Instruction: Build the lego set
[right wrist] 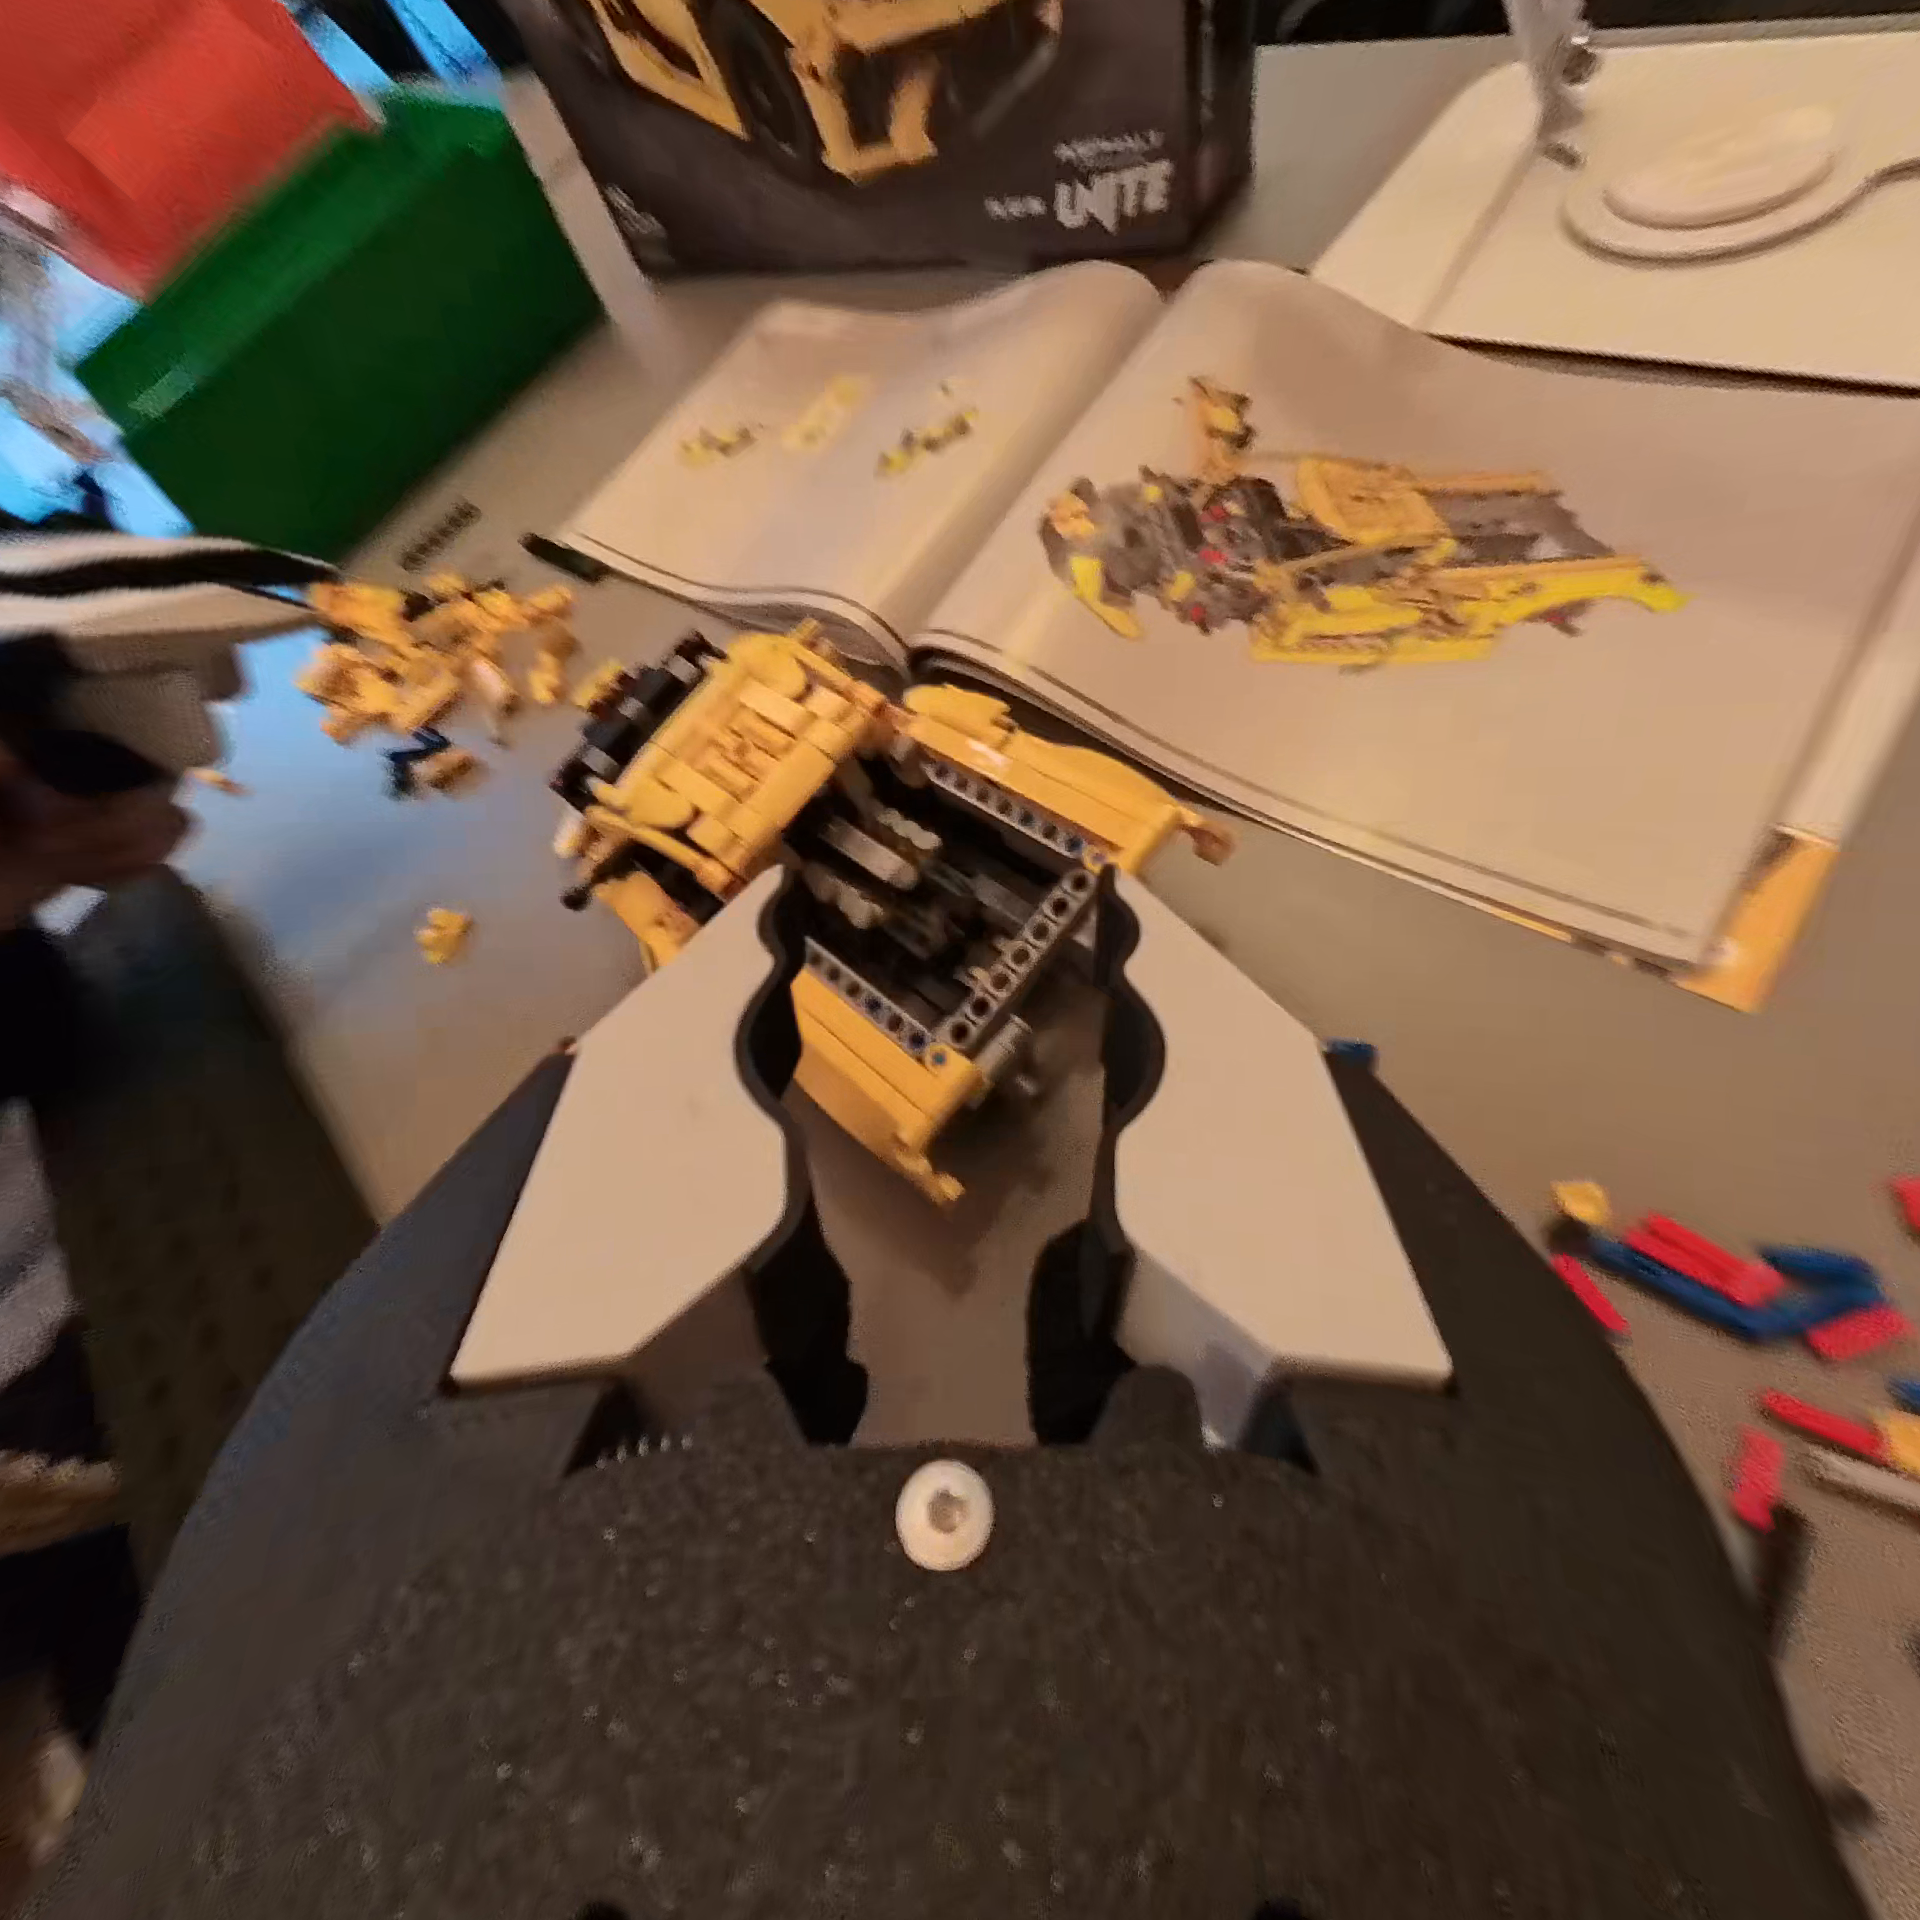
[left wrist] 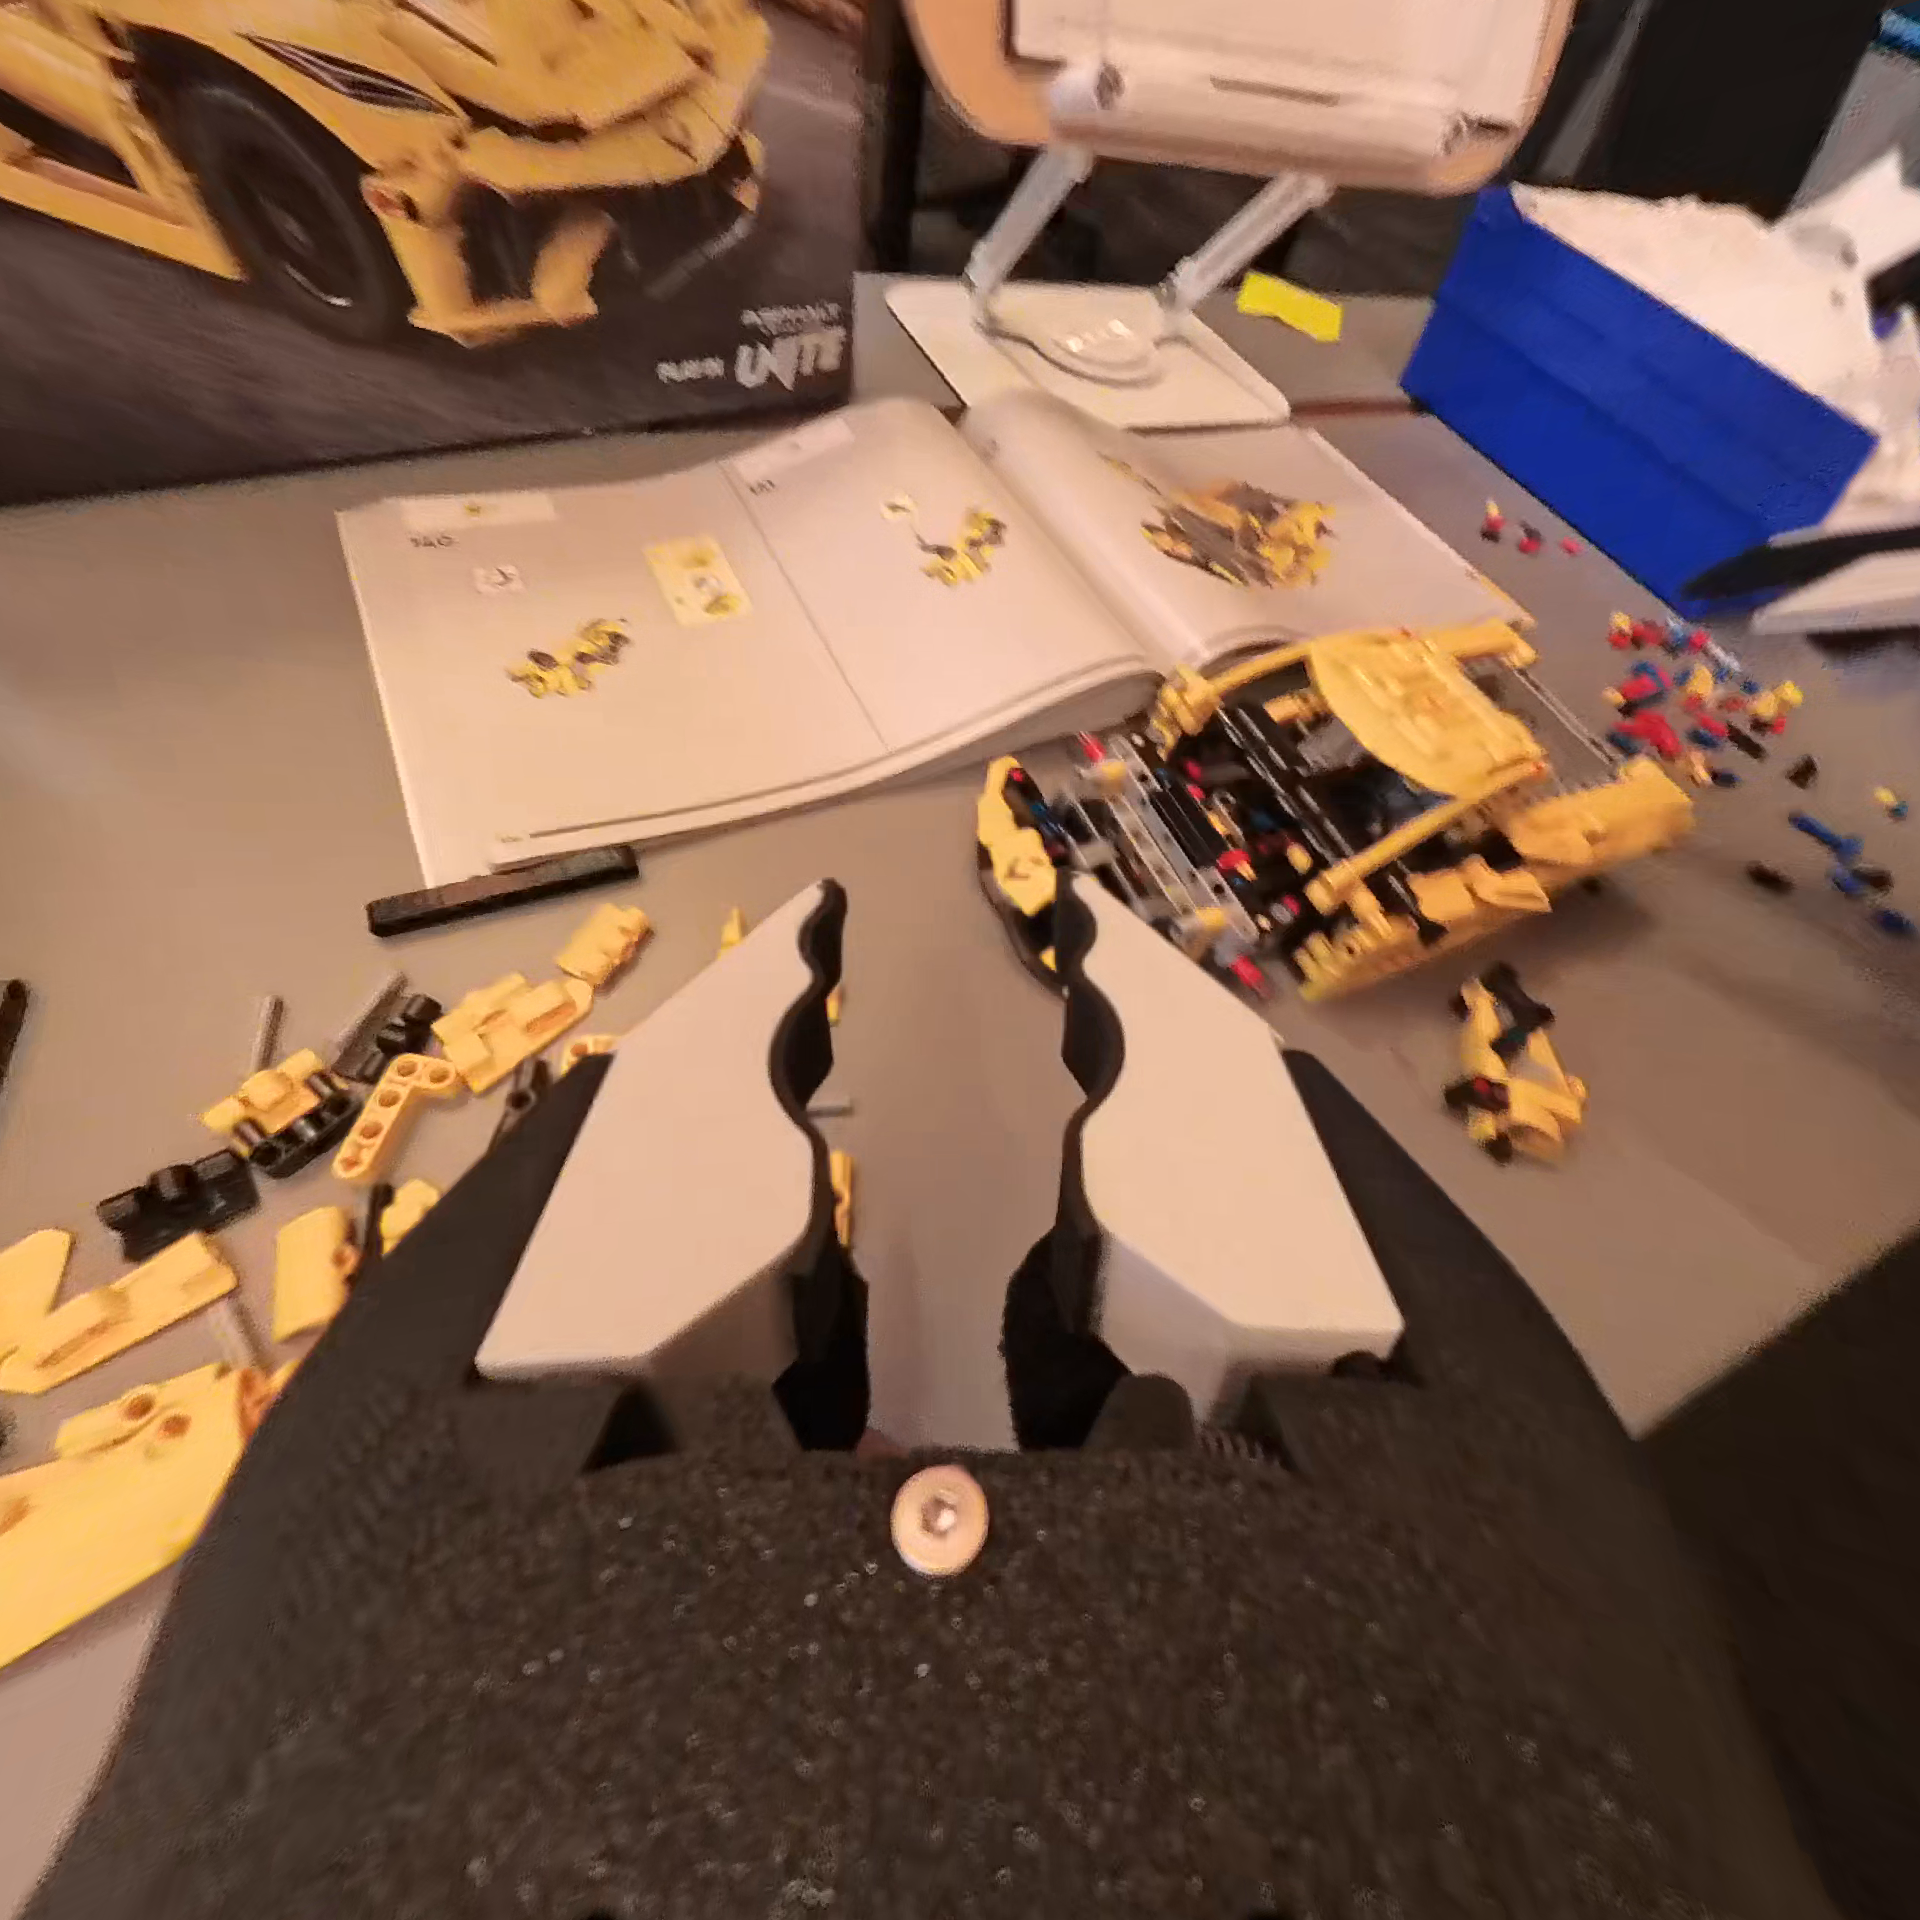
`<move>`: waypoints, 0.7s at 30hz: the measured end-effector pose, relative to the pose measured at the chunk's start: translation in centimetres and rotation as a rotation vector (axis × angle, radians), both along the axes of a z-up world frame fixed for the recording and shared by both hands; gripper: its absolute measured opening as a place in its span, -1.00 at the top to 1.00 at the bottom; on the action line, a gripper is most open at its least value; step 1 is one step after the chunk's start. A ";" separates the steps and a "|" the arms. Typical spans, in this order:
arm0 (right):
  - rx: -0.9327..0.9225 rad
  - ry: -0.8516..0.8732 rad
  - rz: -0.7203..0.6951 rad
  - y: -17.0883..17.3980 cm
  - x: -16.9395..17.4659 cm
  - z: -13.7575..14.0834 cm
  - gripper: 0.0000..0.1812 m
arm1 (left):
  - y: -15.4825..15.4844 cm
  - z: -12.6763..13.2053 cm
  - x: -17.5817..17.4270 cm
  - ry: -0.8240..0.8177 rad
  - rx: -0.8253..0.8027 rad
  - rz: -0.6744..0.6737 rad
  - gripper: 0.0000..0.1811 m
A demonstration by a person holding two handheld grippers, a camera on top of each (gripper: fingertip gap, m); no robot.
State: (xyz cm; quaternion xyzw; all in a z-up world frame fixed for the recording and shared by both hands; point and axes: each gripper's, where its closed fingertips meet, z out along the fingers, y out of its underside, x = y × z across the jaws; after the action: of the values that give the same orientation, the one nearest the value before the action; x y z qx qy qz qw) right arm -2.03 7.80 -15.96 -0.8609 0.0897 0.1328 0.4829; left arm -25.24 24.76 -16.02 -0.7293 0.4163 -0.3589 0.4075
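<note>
both tongs spread wide; our right gripper (right wrist: 940, 883) straddles the half-built car (right wrist: 831, 790), so we square up before pinching; left gripper (left wrist: 951, 904) hovers empty.

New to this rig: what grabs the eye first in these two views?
The half-built yellow and black lego car lies at the table's centre, its rear between the open right gripper fingers. Behind it lies the open white instruction booklet; the left gripper is open and empty.

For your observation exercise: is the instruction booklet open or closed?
Open: the instruction booklet lies flat on the table, two pages spread either side of its spine.
</note>
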 end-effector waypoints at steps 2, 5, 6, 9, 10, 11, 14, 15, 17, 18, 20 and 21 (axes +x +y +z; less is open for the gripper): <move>0.049 0.092 -0.003 0.7 -0.4 -0.2 0.40 | 0.8 -0.4 0.5 -0.042 -0.025 0.027 0.55; 0.218 0.191 -0.096 0.8 0.1 0.4 0.46 | 1.7 -0.9 0.5 -0.032 0.019 0.063 0.55; 0.257 0.189 -0.129 0.6 0.4 0.6 0.45 | 2.0 -1.0 0.3 -0.024 0.046 0.077 0.55; 0.249 0.081 -0.179 -0.1 1.5 -0.4 0.46 | 2.7 -1.6 -0.4 -0.023 0.064 0.128 0.55; 0.253 0.051 -0.194 -0.1 1.8 -0.5 0.45 | 2.7 -1.8 -0.5 -0.029 0.057 0.134 0.55; 0.248 0.039 -0.198 -0.2 2.0 -0.6 0.44 | 3.0 -2.0 -0.6 -0.033 0.063 0.146 0.55; 0.221 -0.062 -0.226 -0.2 2.7 -0.9 0.42 | 3.8 -2.5 -0.7 -0.021 0.098 0.164 0.55; 0.206 -0.104 -0.229 -0.2 2.9 -1.2 0.42 | 4.0 -2.5 -0.7 -0.021 0.103 0.169 0.55; 0.189 -0.145 -0.220 0.0 2.9 -1.4 0.42 | 4.2 -2.5 -0.6 -0.016 0.100 0.169 0.55; 0.187 -0.149 -0.215 0.1 2.8 -1.5 0.42 | 4.2 -2.8 -0.6 -0.004 0.099 0.167 0.55; 0.184 -0.156 -0.209 0.2 2.7 -1.7 0.42 | 4.0 -3.6 -0.4 0.021 0.078 0.147 0.55; 0.180 -0.157 -0.208 0.1 2.7 -1.8 0.42 | 3.9 -3.9 -0.3 0.023 0.057 0.134 0.55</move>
State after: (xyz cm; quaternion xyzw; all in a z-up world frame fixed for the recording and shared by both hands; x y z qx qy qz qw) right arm 0.66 7.93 -17.79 -0.8081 0.1280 0.0217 0.5746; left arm -25.55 28.62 -19.92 -0.7476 0.3814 -0.3103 0.4465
